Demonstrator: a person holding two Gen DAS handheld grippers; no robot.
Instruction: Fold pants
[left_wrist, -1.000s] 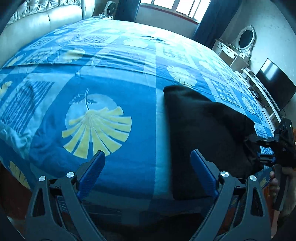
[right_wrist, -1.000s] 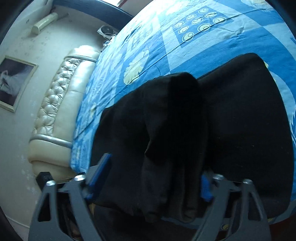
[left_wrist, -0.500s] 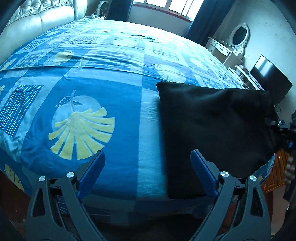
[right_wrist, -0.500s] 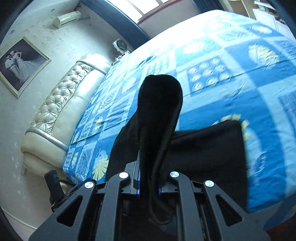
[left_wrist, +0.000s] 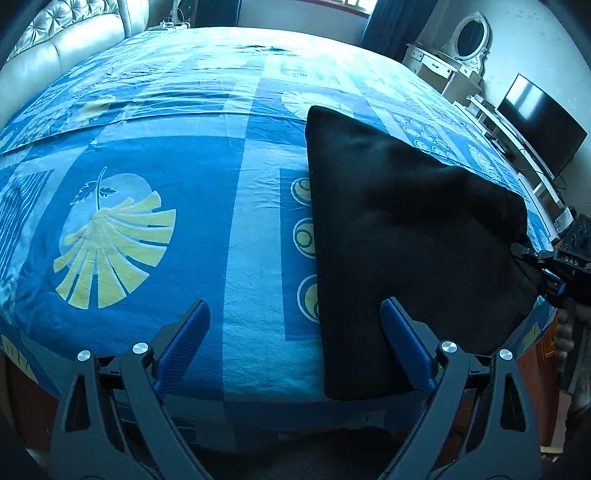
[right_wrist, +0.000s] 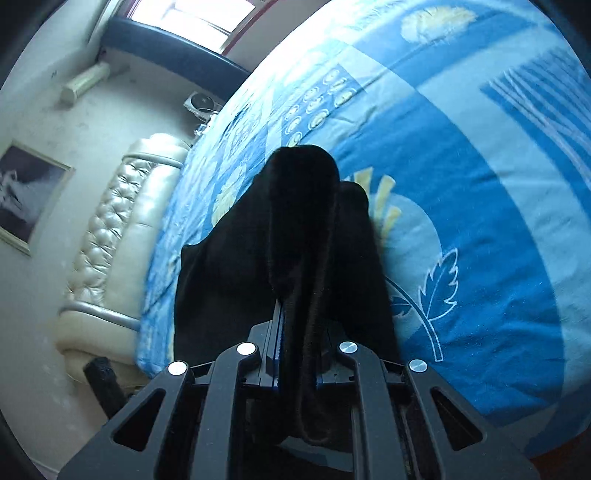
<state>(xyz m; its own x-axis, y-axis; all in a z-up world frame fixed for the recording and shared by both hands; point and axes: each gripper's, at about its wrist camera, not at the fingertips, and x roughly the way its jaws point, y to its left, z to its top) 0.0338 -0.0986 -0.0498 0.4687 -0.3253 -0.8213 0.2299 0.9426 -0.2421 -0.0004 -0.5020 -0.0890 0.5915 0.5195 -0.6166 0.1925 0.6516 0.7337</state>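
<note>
Blue patterned bed (left_wrist: 229, 206): we see left gripper (left_wrist: 295, 343) jaws spread, empty; right gripper (right_wrist: 295, 332), lettered "DAS", jaws pinching black pants (left_wrist: 406, 236).

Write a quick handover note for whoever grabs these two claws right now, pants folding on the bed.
Right claw: shut on a bunched edge of the black pants, lifted off the bed.
Left claw: open, empty, over the near edge of the blue bedspread, beside the pants.
Pants: near the bed's front edge, the rest lying flat.
Done: edge gripped and raised.
Left: probably carry it across, lay it down, smooth and finish folding.
</note>
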